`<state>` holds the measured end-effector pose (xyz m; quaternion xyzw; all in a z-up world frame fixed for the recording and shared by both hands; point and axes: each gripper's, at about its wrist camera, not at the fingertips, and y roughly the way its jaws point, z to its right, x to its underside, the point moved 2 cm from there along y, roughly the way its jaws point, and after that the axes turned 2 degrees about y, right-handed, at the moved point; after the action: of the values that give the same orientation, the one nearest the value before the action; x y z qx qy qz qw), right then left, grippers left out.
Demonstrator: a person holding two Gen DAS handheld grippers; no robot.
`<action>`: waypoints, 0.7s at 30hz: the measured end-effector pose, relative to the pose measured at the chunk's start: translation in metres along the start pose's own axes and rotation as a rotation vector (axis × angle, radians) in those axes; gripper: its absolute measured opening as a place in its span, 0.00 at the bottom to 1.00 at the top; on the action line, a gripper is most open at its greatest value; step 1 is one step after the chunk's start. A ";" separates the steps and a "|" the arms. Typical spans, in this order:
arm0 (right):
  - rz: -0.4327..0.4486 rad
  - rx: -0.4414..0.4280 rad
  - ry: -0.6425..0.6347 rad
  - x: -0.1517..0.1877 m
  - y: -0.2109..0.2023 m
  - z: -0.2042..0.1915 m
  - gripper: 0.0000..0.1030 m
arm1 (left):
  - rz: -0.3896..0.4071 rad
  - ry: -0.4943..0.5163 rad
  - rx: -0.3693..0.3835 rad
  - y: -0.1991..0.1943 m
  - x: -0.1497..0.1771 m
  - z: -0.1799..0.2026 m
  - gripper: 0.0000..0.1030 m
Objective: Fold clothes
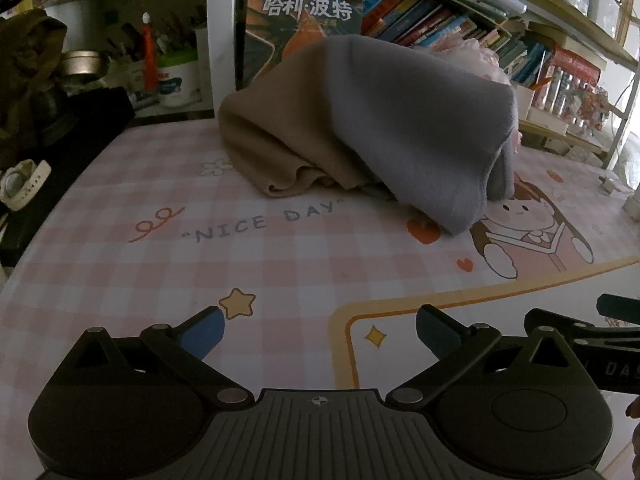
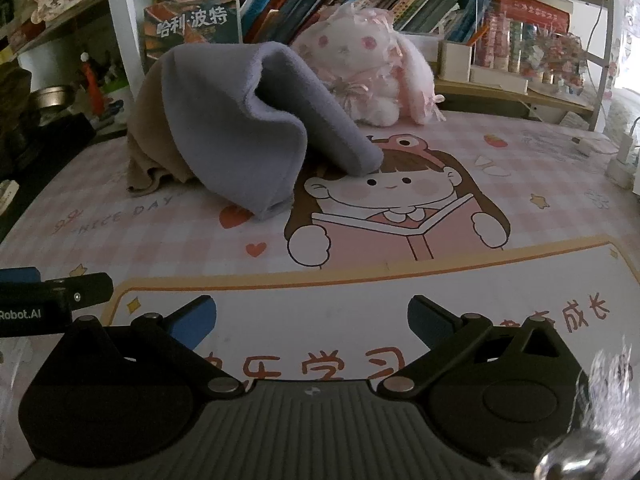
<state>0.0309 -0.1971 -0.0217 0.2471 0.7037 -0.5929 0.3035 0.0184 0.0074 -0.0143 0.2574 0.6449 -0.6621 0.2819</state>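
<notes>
On the far half of the desk mat (image 2: 440, 280), the clothes are seen heaped: a grey garment (image 2: 236, 128) draped over a tan garment (image 2: 148, 148), neither folded nor spread. The heap is propped against the plush toy (image 2: 384, 76) and the books (image 2: 192, 20) behind it, which likely explains why the grey piece stands up in a hump instead of lying flat.

Both tools are held low near the mat's front edge, well apart from the heap. The left gripper (image 1: 320, 328) is empty, jaws spread wide. The right gripper (image 2: 312, 320) is likewise empty, with its jaws wide apart. The two are kept side by side, each visible at the edge of the other's view, probably as a ready pose before reaching in.

Task is judged at the start: nothing laid out yet. The bare mat between grippers and heap is presumably meant as folding space. The grey piece, being on top, would probably be taken first; tan hem (image 1: 296, 184) is bunched underneath.
</notes>
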 end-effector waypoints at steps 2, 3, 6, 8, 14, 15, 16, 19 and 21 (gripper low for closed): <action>-0.001 -0.001 -0.001 0.000 0.000 0.000 1.00 | -0.001 0.000 -0.001 0.000 0.000 0.000 1.00; -0.002 -0.001 -0.001 0.000 0.001 0.000 1.00 | -0.002 0.000 0.000 0.000 -0.001 0.000 1.00; -0.004 -0.001 -0.001 0.000 0.001 0.000 1.00 | -0.001 0.001 -0.001 0.000 -0.001 0.000 1.00; -0.005 -0.002 -0.001 0.000 0.001 0.000 1.00 | -0.002 0.002 -0.003 0.000 -0.001 0.000 1.00; -0.007 -0.004 0.000 0.001 0.001 0.000 1.00 | -0.007 0.001 -0.004 0.002 -0.001 -0.001 1.00; -0.007 -0.005 0.000 0.001 0.002 0.000 1.00 | -0.008 0.002 -0.002 0.002 -0.001 0.000 1.00; -0.008 -0.006 0.001 0.001 0.002 0.000 1.00 | -0.009 0.004 0.001 0.002 -0.001 0.000 1.00; -0.010 -0.008 0.003 0.002 0.003 0.001 1.00 | -0.011 0.008 0.010 0.002 0.000 0.000 1.00; -0.012 -0.011 0.003 0.002 0.003 0.001 1.00 | -0.005 0.005 0.026 0.001 0.000 0.001 1.00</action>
<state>0.0317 -0.1975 -0.0253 0.2420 0.7088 -0.5906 0.3003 0.0187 0.0067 -0.0147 0.2611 0.6377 -0.6704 0.2752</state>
